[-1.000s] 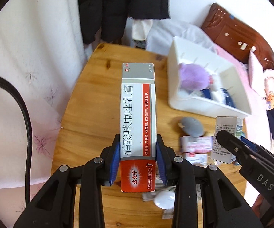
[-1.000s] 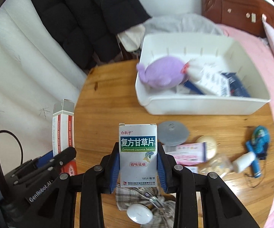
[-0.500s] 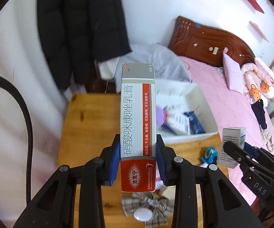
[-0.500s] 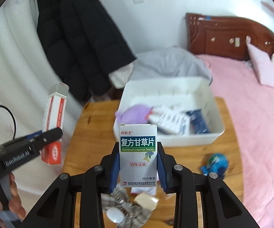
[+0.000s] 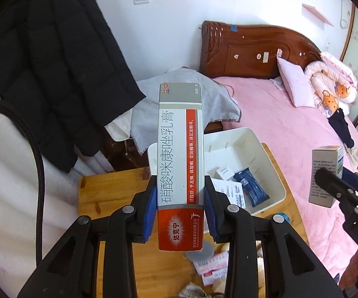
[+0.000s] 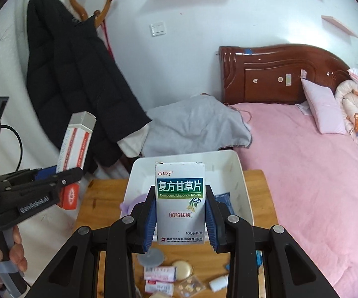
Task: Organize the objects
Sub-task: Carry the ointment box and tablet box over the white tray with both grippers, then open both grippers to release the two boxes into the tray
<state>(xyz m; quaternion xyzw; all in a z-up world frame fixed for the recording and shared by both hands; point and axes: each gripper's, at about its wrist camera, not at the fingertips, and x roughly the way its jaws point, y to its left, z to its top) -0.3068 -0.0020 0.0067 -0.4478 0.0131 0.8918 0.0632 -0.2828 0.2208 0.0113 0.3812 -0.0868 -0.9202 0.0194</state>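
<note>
Gripping a long red, white and grey cardboard ointment box (image 5: 181, 164) by its lower half, the left gripper (image 5: 181, 213) has its blue pads (image 5: 149, 213) clenched against both long sides, the box pointing toward twelve o'clock above a wooden table (image 5: 92, 198). Seen from the right wrist camera, that same gripper sits at nine o'clock, held by a person's hand (image 6: 2, 258), with a black padded coat (image 6: 79, 94) hanging on a wooden coat stand (image 6: 99, 7) behind it. At centre, the right gripper (image 6: 180, 213) is clamped on a small white medicine box with green and blue label printed "Compound Liquorice Tablets" (image 6: 180, 198), held upright above the table with a white plastic storage bin (image 6: 243, 188) behind it. The bin stands on the table's far half and holds a dark blue packet (image 5: 251, 188) and a white carton (image 5: 225, 173). Below the grippers, at six o'clock, loose items lie on the table, among them a grey round disc (image 6: 151, 257) and pink-and-white packets (image 6: 160, 273). Toward three o'clock stretches a bed with pink cover (image 6: 303, 173) and dark carved wooden headboard (image 6: 273, 74).
</note>
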